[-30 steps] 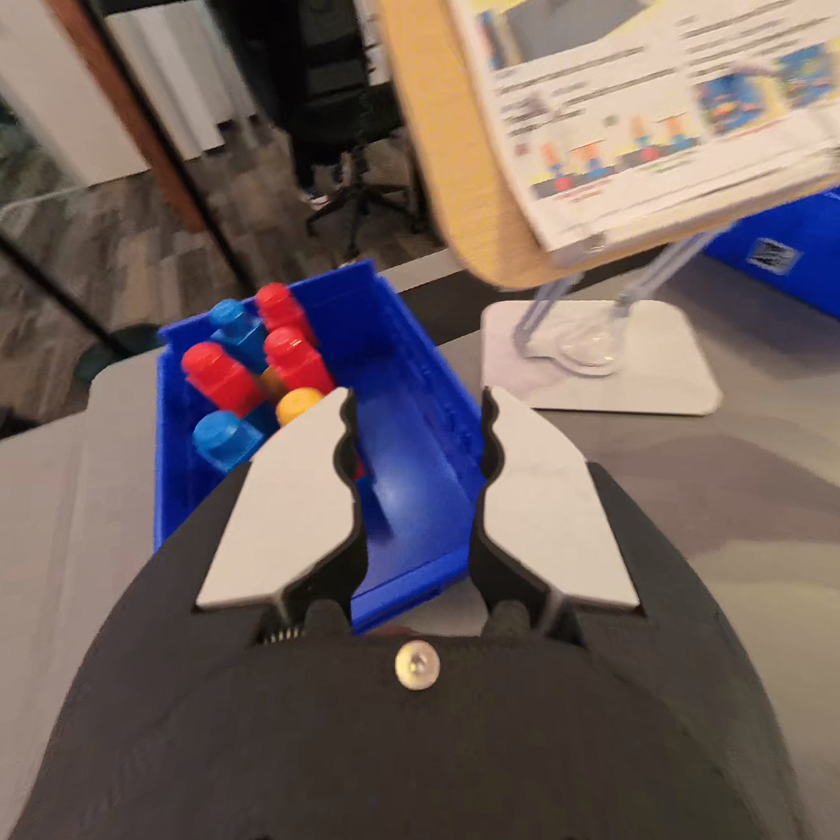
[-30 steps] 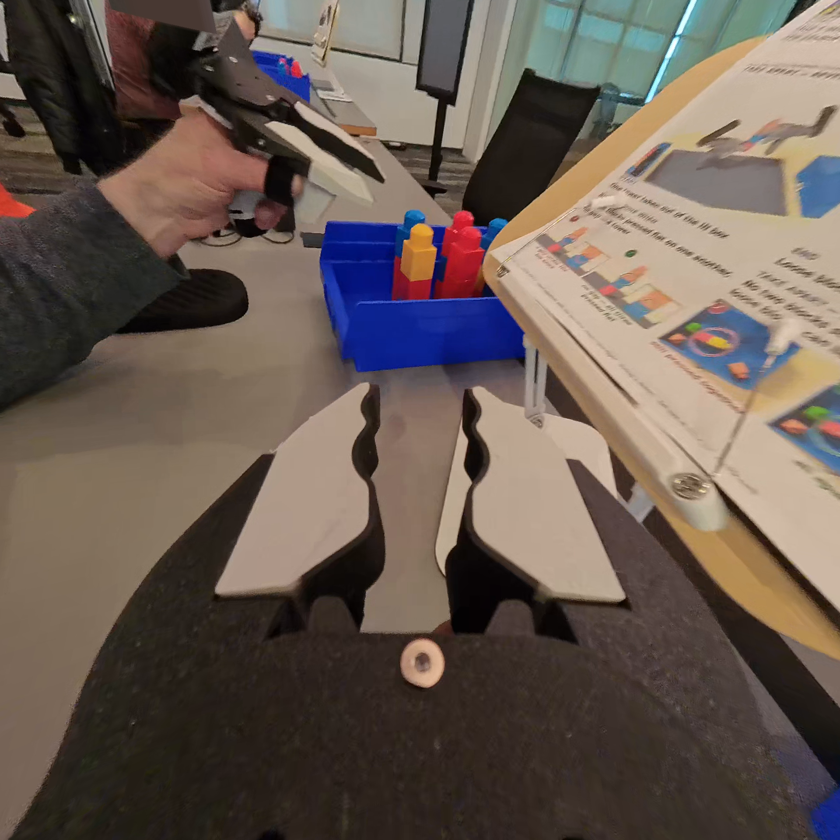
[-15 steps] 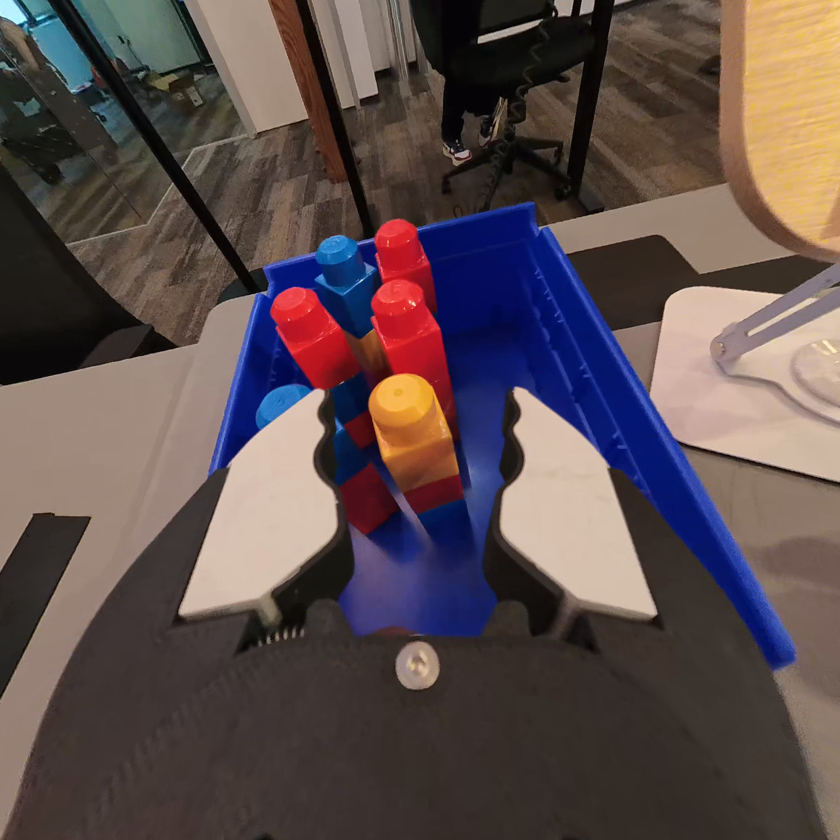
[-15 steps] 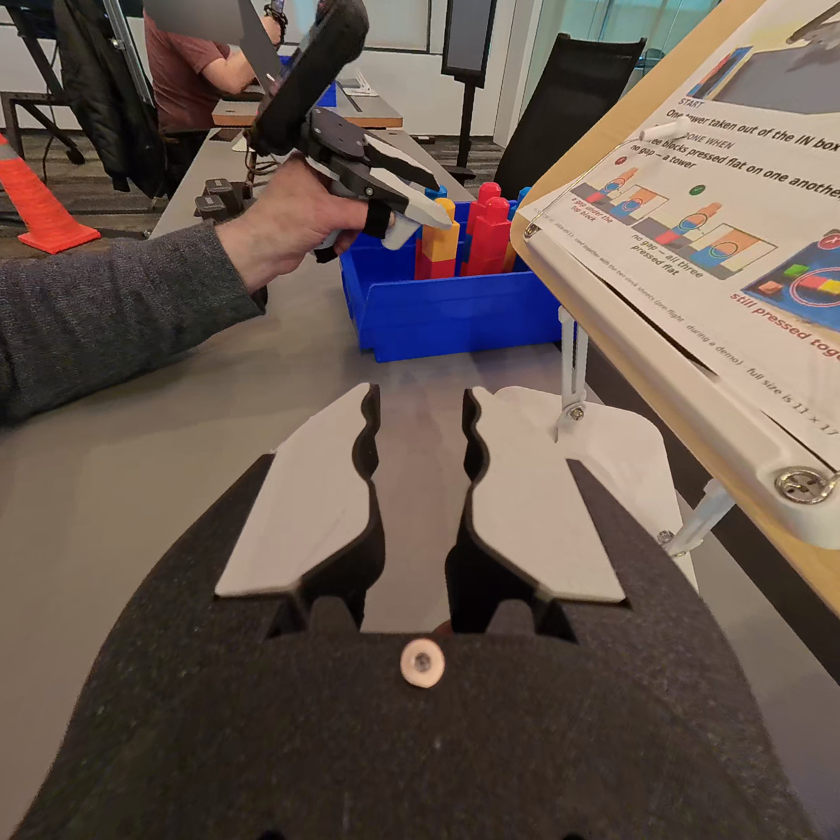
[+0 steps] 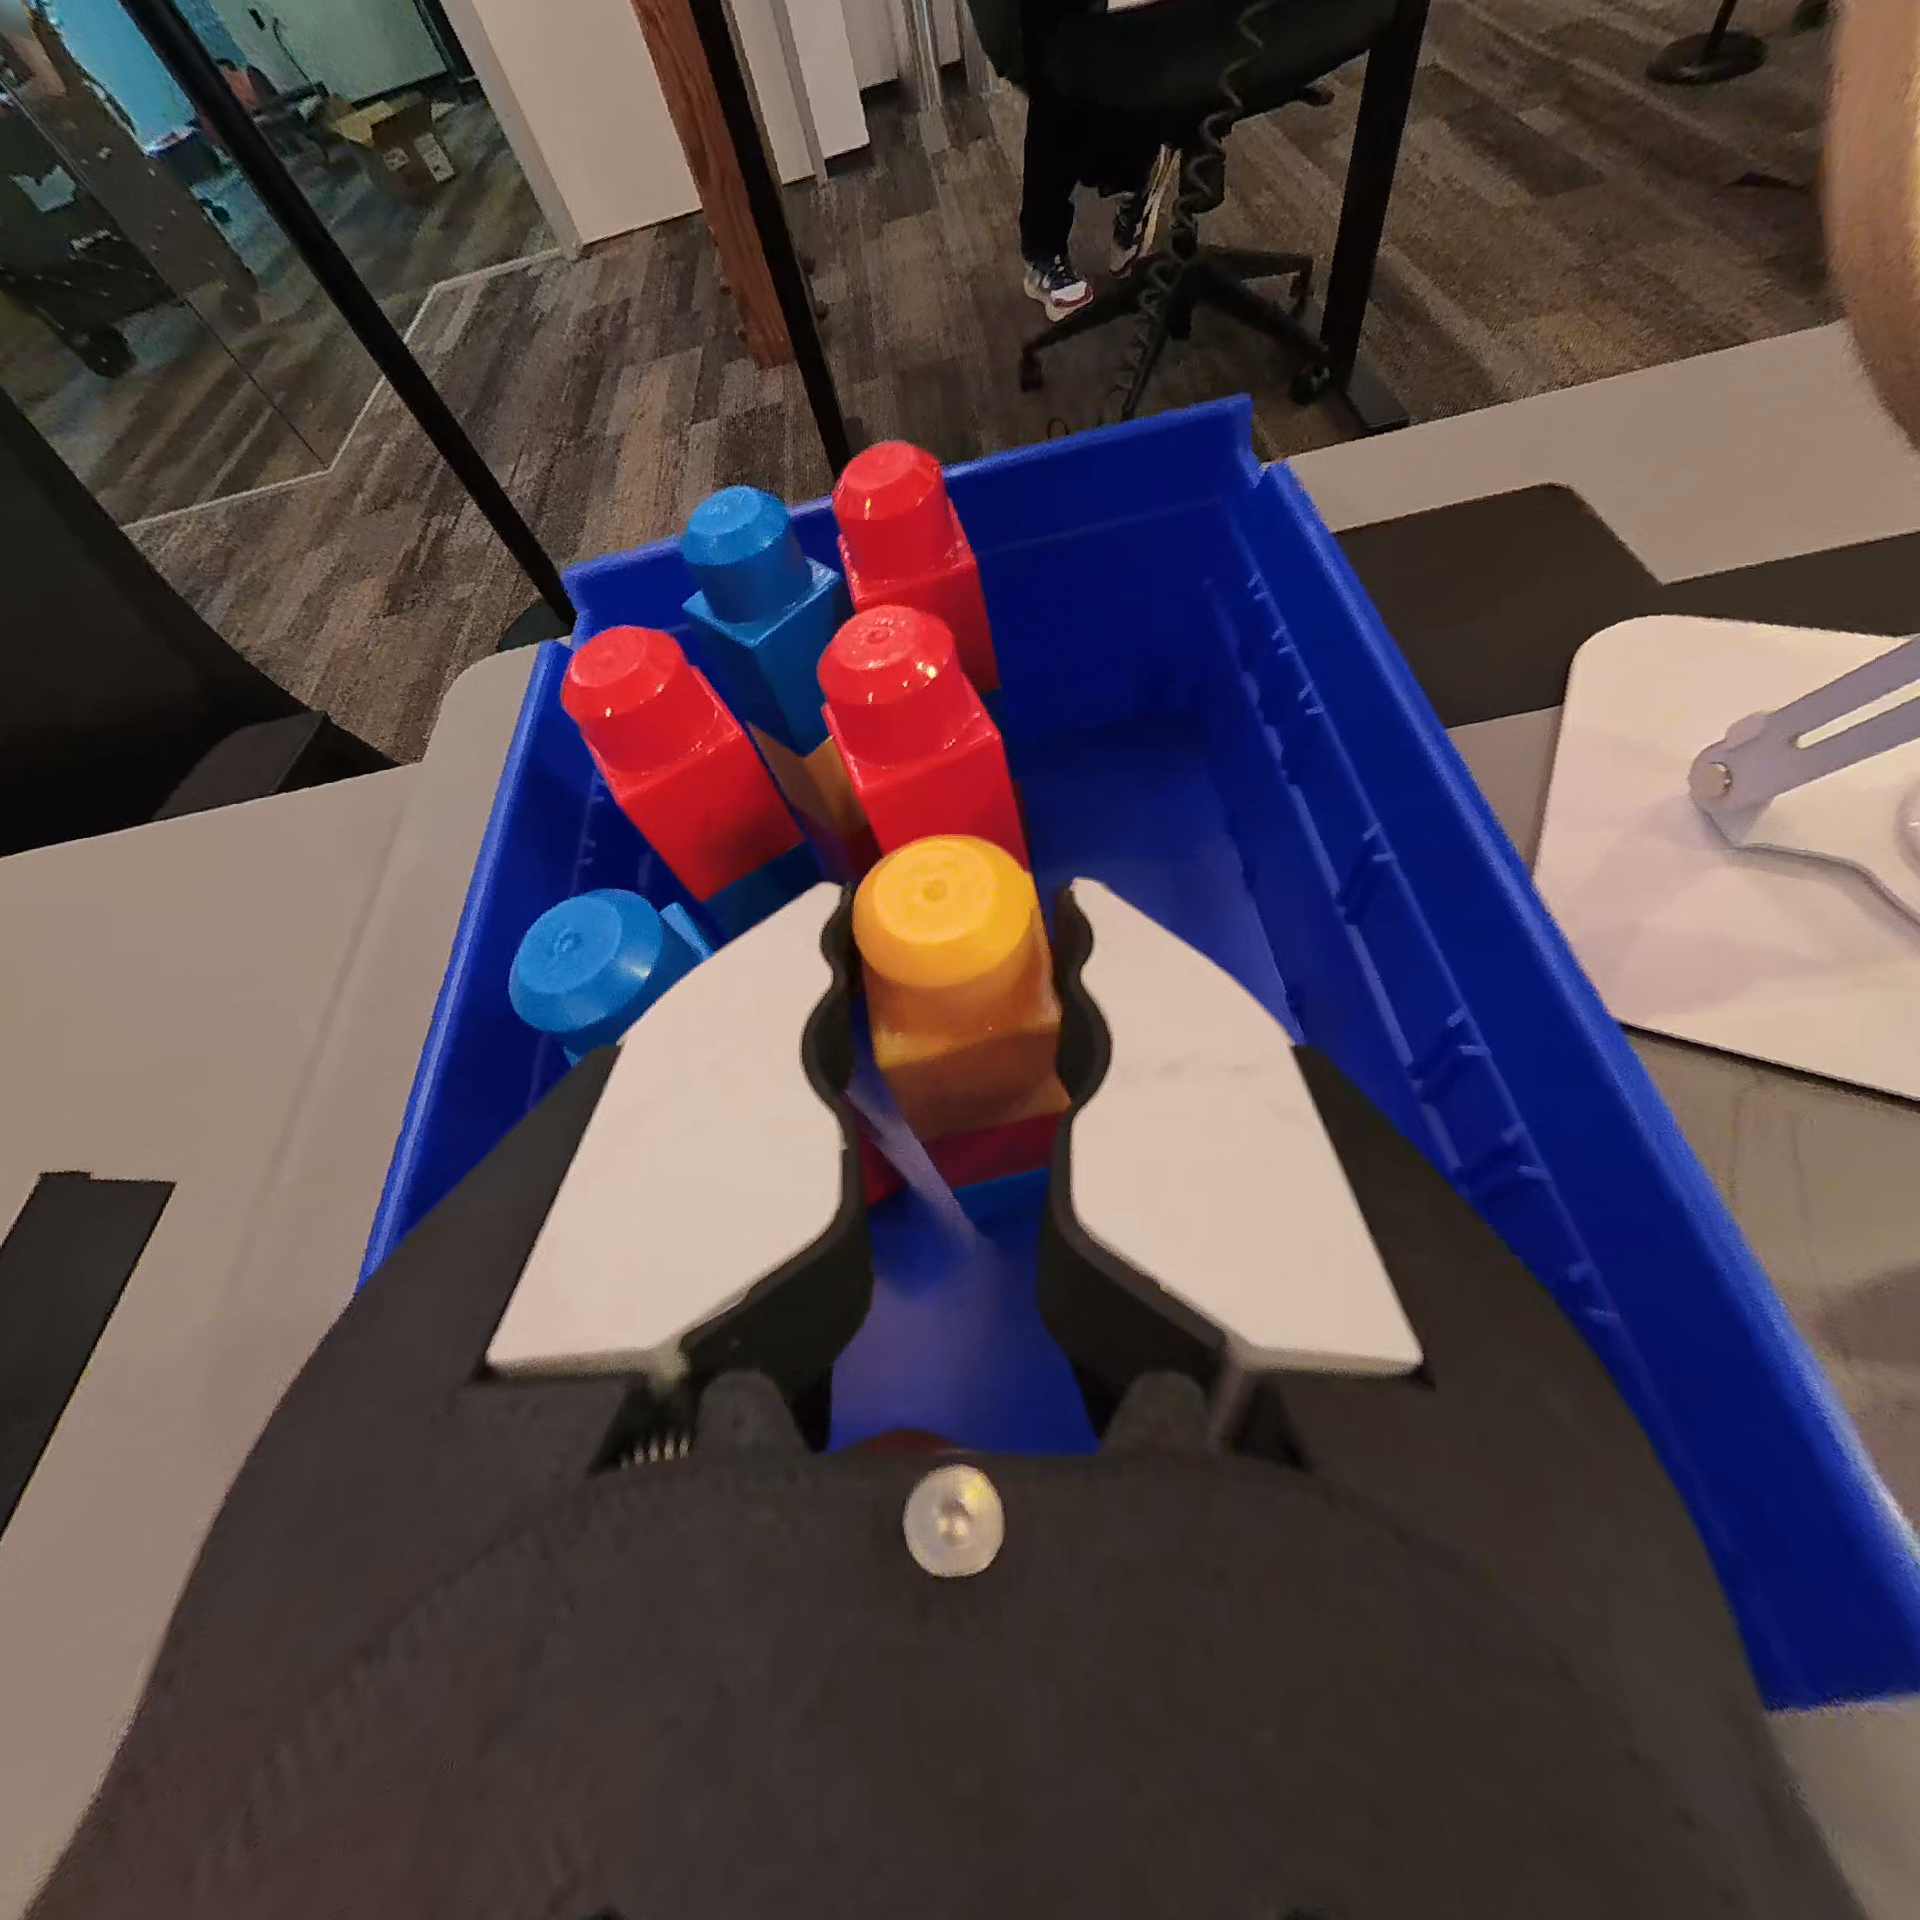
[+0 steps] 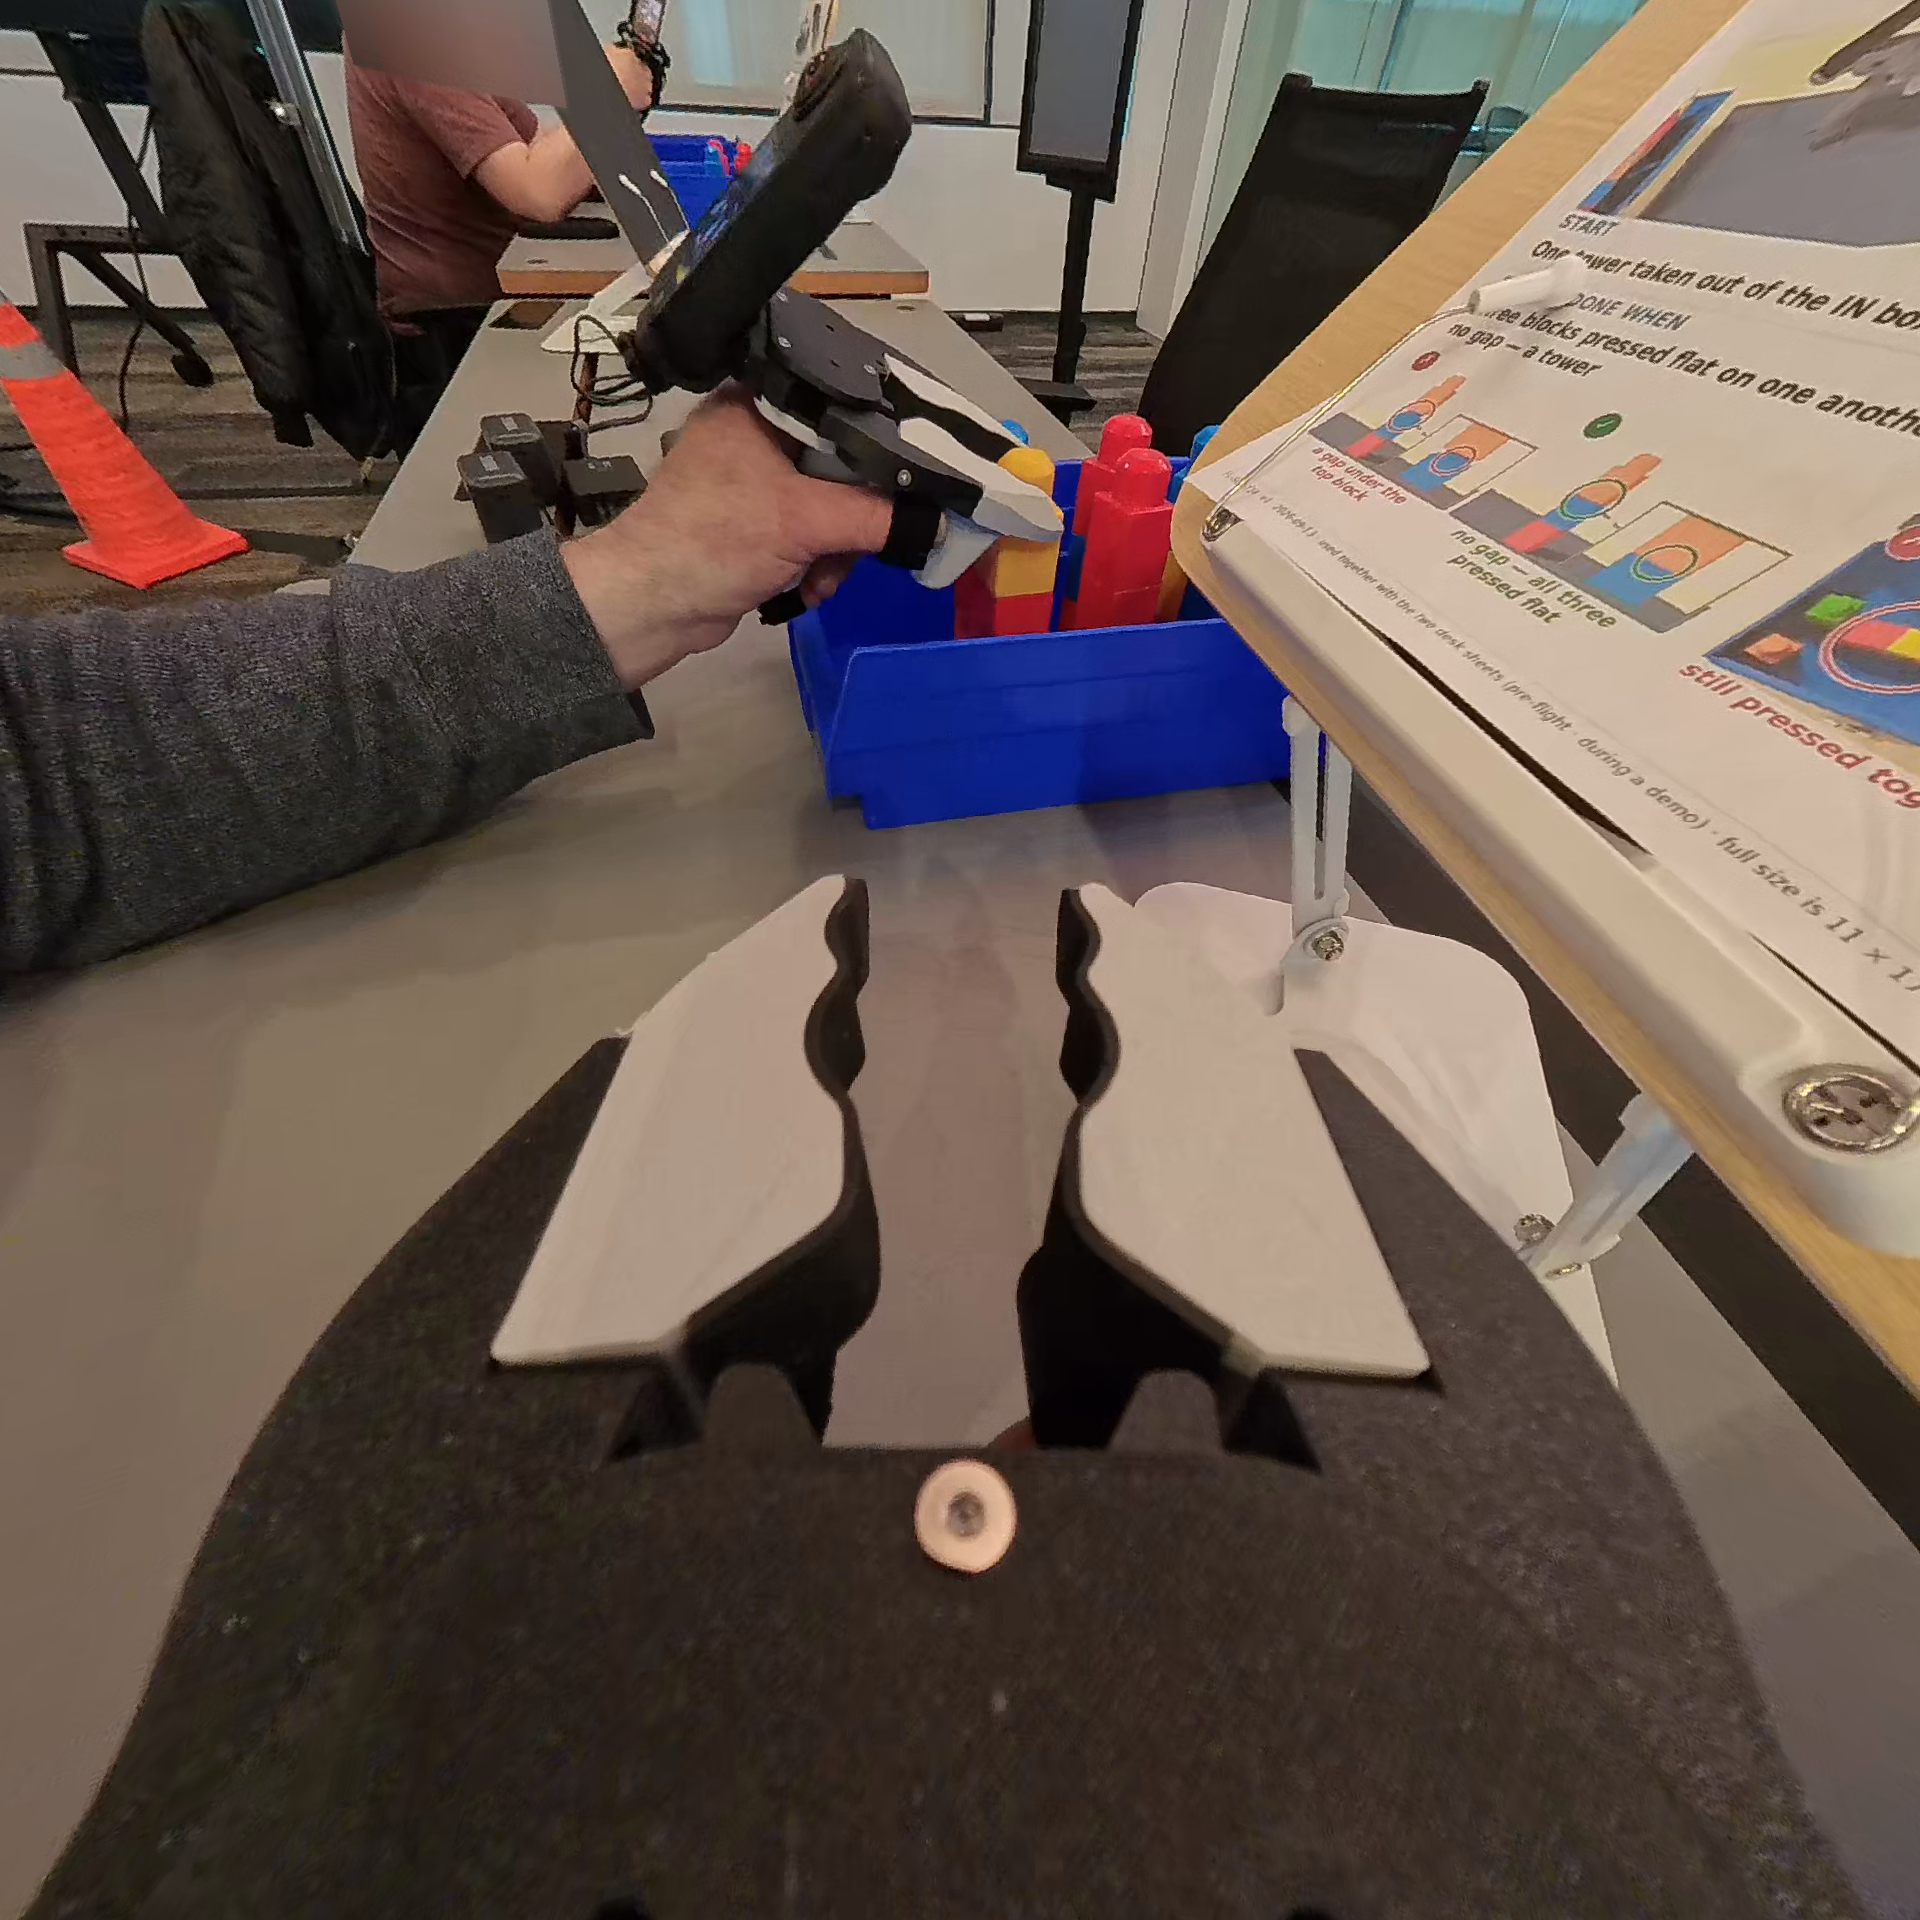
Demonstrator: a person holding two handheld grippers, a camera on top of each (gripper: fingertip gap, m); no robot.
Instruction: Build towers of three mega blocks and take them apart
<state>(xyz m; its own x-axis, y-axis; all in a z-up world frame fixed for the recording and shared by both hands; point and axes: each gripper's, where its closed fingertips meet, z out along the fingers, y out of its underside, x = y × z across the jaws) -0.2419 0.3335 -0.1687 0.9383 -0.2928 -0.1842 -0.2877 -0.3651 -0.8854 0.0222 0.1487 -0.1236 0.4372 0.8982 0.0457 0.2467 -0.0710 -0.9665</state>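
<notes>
A blue bin [image 5: 1351, 831] on the grey table holds several upright block towers with red [image 5: 665, 748] and blue [image 5: 758, 582] tops. My left gripper [image 5: 951, 914] is inside the bin, its fingers pressed on both sides of the yellow top block [image 5: 945, 997] of a yellow-red-blue tower. In the right wrist view the left gripper [image 6: 1023, 494], held by a hand [image 6: 717, 520], sits at that tower [image 6: 1023, 592] above the bin [image 6: 1039, 717]. My right gripper [image 6: 961, 904] is open and empty, low over the table in front of the bin.
A wooden stand with an instruction sheet [image 6: 1558, 520] leans over the right side; its white base [image 6: 1403, 1039] lies just right of my right gripper. Black boxes [image 6: 540, 478] sit behind the hand. An orange cone [image 6: 94, 457] and a seated person [image 6: 447, 177] are farther back. There is about 35 cm between the tips of the two grippers.
My left gripper moved forward and down into the bin and closed around the yellow-topped tower. My right gripper stayed open, with its view shifting slightly closer to the bin.
</notes>
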